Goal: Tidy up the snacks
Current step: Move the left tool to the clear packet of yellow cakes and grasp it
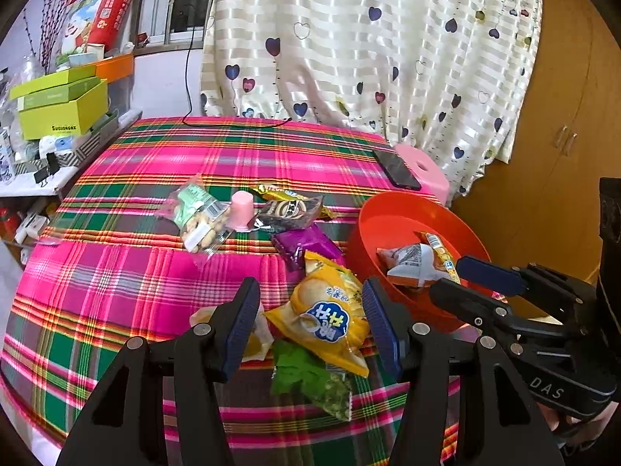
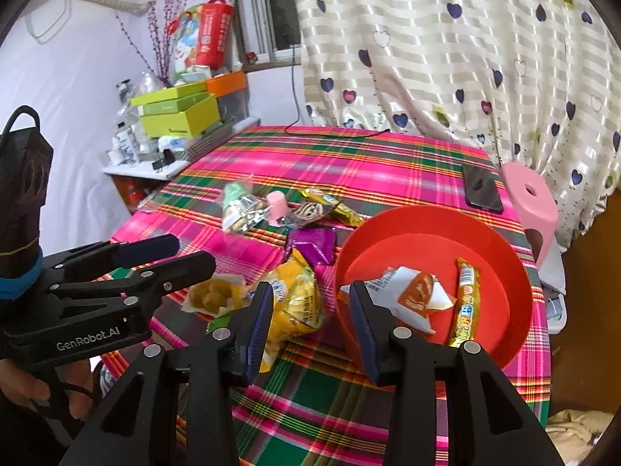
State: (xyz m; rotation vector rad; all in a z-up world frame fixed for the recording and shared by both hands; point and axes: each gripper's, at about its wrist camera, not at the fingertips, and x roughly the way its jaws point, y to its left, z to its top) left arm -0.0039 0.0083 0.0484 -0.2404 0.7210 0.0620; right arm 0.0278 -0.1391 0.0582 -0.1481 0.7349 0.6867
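- Snacks: two packets in red bowl (image 2: 504, 268); rest loose on counter (image 1: 116, 272).
- Left gripper (image 1: 310, 326): open, empty, over yellow packet (image 1: 330, 314).
- Right gripper (image 2: 310, 326): open, empty, at bowl rim.
- Step judged: between picks; next, close on yellow packet.

Plaid-covered surface (image 2: 388, 163) here. Scattered snack packets (image 1: 326, 310), a red bowl (image 2: 516, 272) and a dark phone (image 2: 481, 190) lie on it.

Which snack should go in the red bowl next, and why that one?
Probably the yellow packet. It lies right beside the red bowl, and the open left gripper already hangs over it with nothing held. Lowering the fingers around it looks like the shortest move.
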